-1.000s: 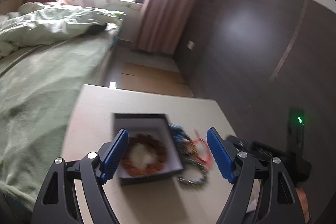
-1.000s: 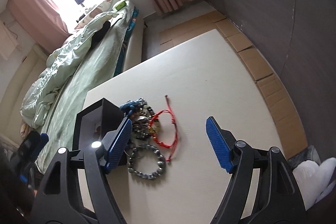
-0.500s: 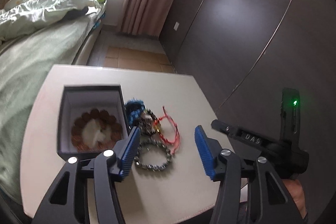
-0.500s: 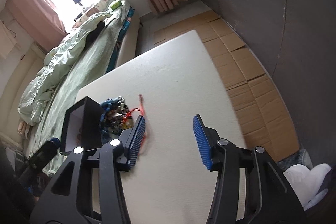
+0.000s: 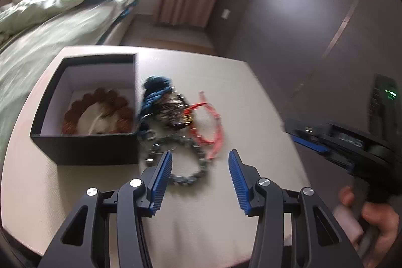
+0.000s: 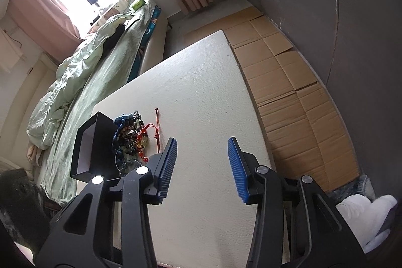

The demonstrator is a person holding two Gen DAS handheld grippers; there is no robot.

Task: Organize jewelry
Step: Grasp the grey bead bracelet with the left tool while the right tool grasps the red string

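Note:
A black open box (image 5: 85, 142) stands on the white table (image 5: 226, 217) with a brown bead bracelet (image 5: 100, 107) inside. Right of it lies a pile: a blue bracelet (image 5: 155, 87), a red cord bracelet (image 5: 213, 122) and a grey bead bracelet (image 5: 186, 177). My left gripper (image 5: 199, 176) is open and empty, just in front of the grey bracelet. My right gripper (image 6: 201, 167) is open and empty over bare table, right of the box (image 6: 88, 142) and the pile (image 6: 130, 137). It also shows in the left wrist view (image 5: 339, 140).
A bed with green bedding (image 6: 83, 82) runs along the table's left side. Flattened cardboard (image 6: 296, 97) covers the floor to the right, beside a dark wall (image 5: 289, 16). White cloth (image 6: 364, 212) lies at the lower right.
My left gripper swung from over the box to the right, in front of the bracelet pile, and narrowed somewhat. My right gripper moved right, away from the pile, and also narrowed.

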